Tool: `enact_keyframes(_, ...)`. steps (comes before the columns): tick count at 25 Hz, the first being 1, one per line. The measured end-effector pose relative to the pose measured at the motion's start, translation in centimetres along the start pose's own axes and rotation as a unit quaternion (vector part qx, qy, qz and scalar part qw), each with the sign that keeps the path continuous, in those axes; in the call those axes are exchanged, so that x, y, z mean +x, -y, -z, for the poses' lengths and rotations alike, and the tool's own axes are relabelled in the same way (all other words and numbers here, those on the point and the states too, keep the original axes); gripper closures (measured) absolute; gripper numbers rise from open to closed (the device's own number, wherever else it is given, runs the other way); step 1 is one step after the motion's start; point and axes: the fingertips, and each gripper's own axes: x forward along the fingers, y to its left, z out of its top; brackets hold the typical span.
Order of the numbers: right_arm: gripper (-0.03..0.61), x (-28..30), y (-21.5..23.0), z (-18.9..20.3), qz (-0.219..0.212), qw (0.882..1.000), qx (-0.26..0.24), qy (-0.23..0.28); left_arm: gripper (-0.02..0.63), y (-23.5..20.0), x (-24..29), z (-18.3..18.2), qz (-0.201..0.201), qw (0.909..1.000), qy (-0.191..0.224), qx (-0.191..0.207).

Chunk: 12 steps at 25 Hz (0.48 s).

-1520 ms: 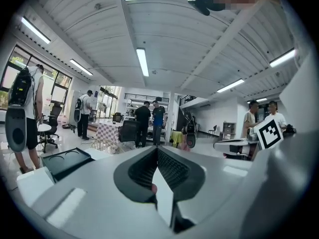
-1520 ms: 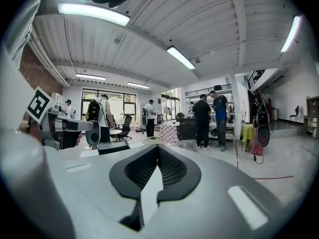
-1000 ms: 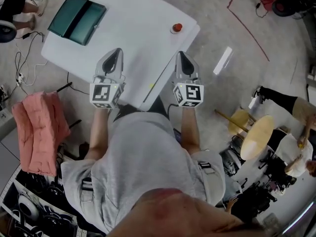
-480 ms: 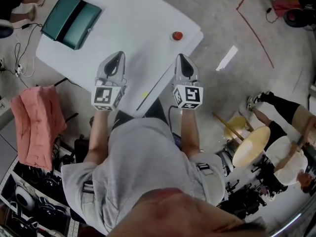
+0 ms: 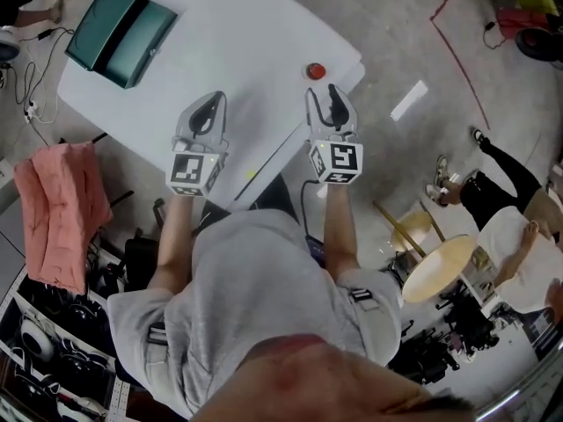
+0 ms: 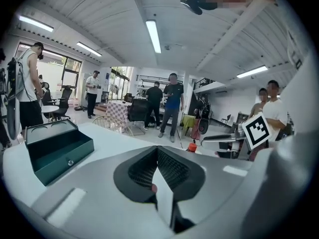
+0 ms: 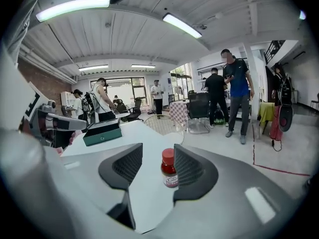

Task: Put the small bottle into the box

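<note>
The right gripper (image 7: 158, 151) is hovering low over the white tabletop (image 5: 237, 42) with its jaws standing apart; they have just been opening, and nothing is sitting between the pads themselves. The small bottle (image 7: 169, 169) (red cap, dark contents, pale label) is standing upright on the tabletop just ahead of that gripper's tips, lined up with the gap and showing closer to the right-hand jaw in the right gripper view. From the head view the bottle is sitting near the tabletop's far right edge, a little beyond the gripper and not touching it.

The left gripper (image 6: 157, 151) is hanging beside the right one over the near part of the tabletop, its jaws pressed together and holding nothing. The green box (image 6: 65, 156) is lying open at the far left corner of the tabletop, well apart from both grippers and from the bottle, its lid tipped back and its inside showing
</note>
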Motion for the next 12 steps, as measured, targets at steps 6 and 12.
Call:
enact_keyframes(6, 0.35, 1.8, 1.1, 0.3, -0.006, 1.0, -0.014, -0.014, 0.603, -0.2, 0.0, 0.3, -0.016, 0.9998, -0.004, -0.005)
enact_keyframes(12, 0.345, 3.1, 1.6, 1.2, -0.012, 0.999, -0.02, -0.034, 0.603, -1.2, -0.2, 0.3, -0.039, 0.9991, -0.006, -0.012)
